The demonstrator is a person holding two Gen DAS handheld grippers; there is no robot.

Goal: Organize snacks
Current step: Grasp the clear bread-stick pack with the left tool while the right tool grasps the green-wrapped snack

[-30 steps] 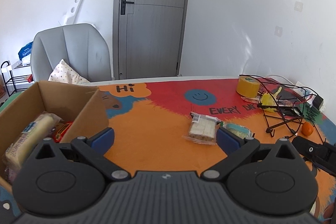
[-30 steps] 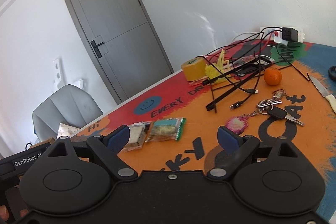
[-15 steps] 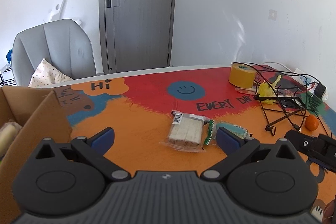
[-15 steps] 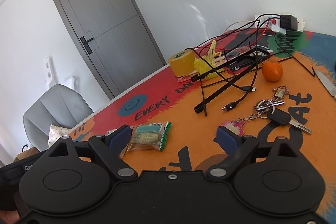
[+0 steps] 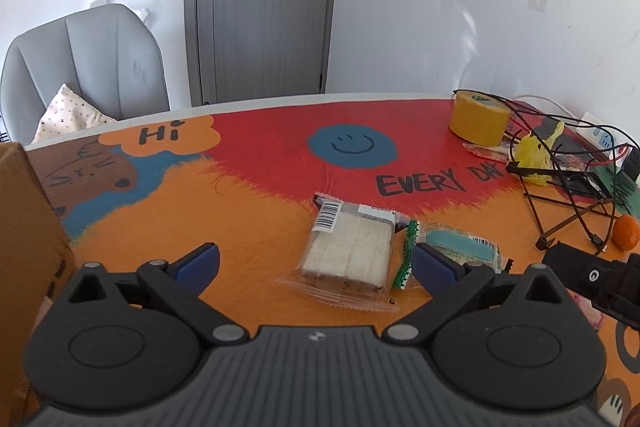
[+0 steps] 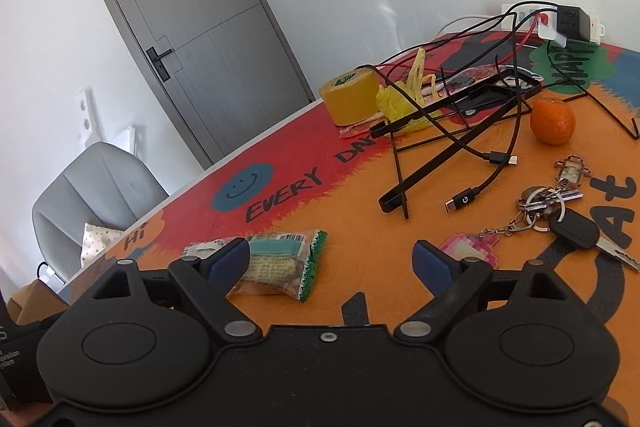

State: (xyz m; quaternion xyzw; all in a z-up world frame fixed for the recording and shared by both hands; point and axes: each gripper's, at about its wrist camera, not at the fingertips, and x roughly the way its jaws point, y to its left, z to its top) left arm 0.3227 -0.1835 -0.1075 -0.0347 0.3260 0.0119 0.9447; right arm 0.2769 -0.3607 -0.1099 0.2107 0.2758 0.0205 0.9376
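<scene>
A clear-wrapped pale cake snack lies on the orange part of the table mat, with a green-edged snack packet right beside it. My left gripper is open and empty, just short of the cake snack, which sits between its blue fingertips. The cardboard box stands at the left edge. In the right wrist view my right gripper is open and empty; the green-edged packet lies by its left fingertip.
A yellow tape roll, a black wire stand with cables, an orange, keys and a power strip crowd the right side. A grey chair stands behind the table.
My left gripper has swung right, away from the box and toward the cake snack. My right gripper has moved closer to the green-edged packet. Both stayed open.
</scene>
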